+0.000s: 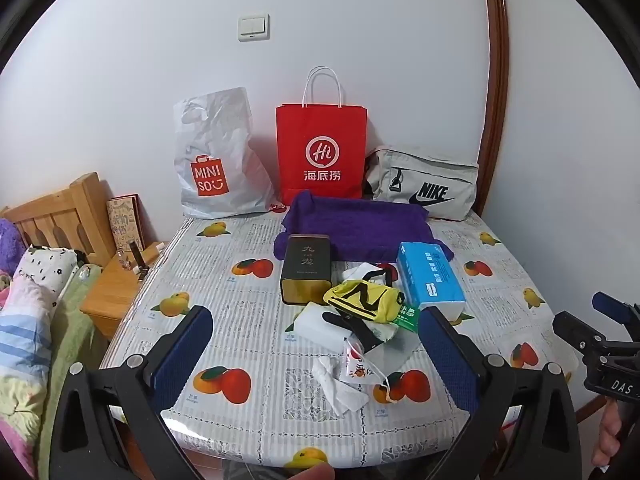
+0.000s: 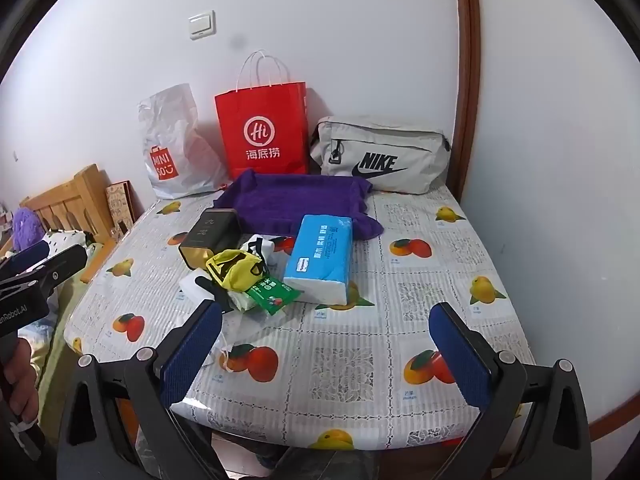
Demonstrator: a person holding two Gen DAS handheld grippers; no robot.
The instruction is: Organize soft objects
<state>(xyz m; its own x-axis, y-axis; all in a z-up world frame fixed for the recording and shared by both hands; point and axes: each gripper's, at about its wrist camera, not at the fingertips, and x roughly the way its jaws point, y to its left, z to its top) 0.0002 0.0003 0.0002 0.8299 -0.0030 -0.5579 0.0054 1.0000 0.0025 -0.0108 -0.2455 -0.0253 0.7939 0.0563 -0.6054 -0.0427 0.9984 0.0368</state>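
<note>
A pile of small things lies mid-table: a yellow sock [image 1: 366, 299] [image 2: 236, 270], a blue tissue pack [image 1: 430, 278] [image 2: 322, 258], a green packet [image 2: 274, 294], a crumpled white tissue [image 1: 340, 388] and a face mask [image 1: 360, 364]. A purple towel [image 1: 360, 226] [image 2: 292, 200] lies behind them. My left gripper [image 1: 316, 354] is open and empty above the table's near edge, just before the pile. My right gripper [image 2: 326, 354] is open and empty, right of the pile.
A dark tin box [image 1: 306, 274] stands by the pile. A white Miniso bag [image 1: 214, 160], a red paper bag [image 1: 320, 152] and a grey Nike pouch [image 1: 424, 186] lean on the back wall. A bed and wooden nightstand [image 1: 112, 292] stand left of the table [image 1: 248, 320].
</note>
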